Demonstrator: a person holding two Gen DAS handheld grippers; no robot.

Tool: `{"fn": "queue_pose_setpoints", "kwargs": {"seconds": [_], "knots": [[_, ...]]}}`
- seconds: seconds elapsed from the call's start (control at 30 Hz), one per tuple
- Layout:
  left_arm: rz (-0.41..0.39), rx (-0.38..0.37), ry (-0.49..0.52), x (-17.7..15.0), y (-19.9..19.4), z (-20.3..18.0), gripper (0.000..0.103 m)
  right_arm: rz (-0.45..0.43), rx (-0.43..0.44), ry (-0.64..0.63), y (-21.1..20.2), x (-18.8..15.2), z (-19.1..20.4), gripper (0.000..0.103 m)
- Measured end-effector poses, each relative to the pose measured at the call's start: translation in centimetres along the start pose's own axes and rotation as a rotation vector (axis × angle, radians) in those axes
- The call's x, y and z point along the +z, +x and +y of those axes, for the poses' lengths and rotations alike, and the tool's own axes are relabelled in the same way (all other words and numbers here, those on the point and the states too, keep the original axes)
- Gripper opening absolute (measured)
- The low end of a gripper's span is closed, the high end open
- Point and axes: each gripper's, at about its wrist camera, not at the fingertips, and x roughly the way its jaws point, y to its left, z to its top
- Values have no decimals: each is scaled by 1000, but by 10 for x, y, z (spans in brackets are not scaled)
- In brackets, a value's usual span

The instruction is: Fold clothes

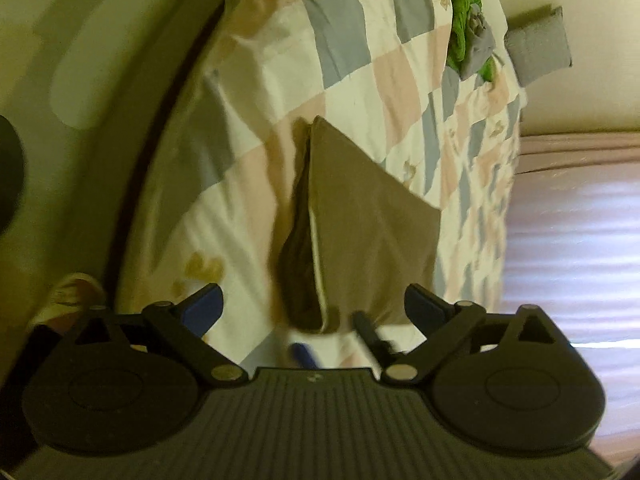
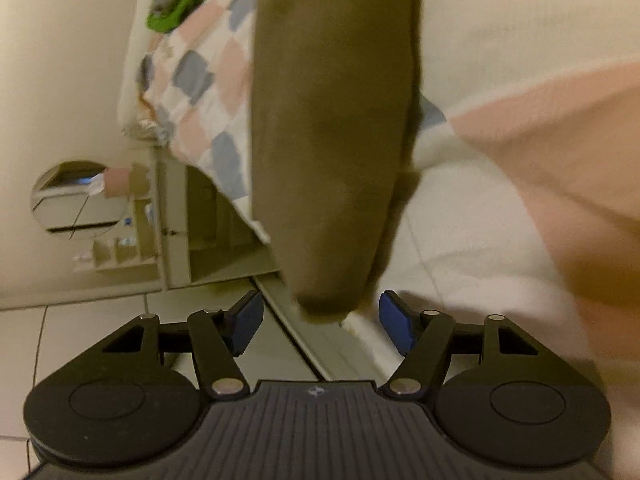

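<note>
A folded olive-brown garment [image 1: 360, 220] lies on the checked quilt [image 1: 360, 60] of a bed, with a darker fold along its left side. My left gripper [image 1: 314, 308] hovers at its near end, jaws wide open, and the blue pads [image 1: 204, 306] stand clear of the cloth. In the right wrist view the same garment [image 2: 332, 140] fills the middle. Its near tip sits between the fingers of my right gripper [image 2: 322, 322], and the blue pads [image 2: 394, 326] do not press on it. A blurred dark finger and blue pad, likely the right gripper [image 1: 360, 332], show low in the left wrist view.
A green garment [image 1: 464, 20] with a grey one lies at the far end of the bed, beside a grey pillow [image 1: 538, 44]. A pink curtain [image 1: 580, 220] hangs to the right. Tiled floor [image 2: 100, 320], a shelf unit [image 2: 132, 232] and a round mirror [image 2: 80, 198] lie past the bed's edge.
</note>
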Motion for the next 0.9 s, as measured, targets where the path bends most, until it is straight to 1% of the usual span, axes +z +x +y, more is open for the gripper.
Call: {"fn": "queue_pose_setpoints", "kwargs": {"seconds": [0.07,0.1,0.13,0.23,0.3,0.43,0.53,0.7,0.77,0.9], "knots": [[20,-35,-46,12,16,7,96,-21,7,35,15,-1,-8,67],[31,-51,-73,17,24,11,96,-33,16,46,21,-1,-10,63],[45,-68,-100,23,32,15,96,-46,22,49,26,0,-11,53],[73,-112,-156,35,48,20,96,-65,37,60,37,5,-11,31],[85,-140,-175,39,56,19,96,-66,67,41,38,6,-6,26],[122,-161,-205,44,74,20,97,-57,127,61,33,10,3,25],[139,-202,-234,44,88,20,97,-41,127,71,29,14,7,25],[150,-177,-245,39,103,22,96,-28,170,86,28,19,14,25],[132,-187,-259,40,106,24,95,-21,186,85,29,22,18,25],[118,-189,-199,47,117,14,92,-2,190,76,26,22,16,25]]}}
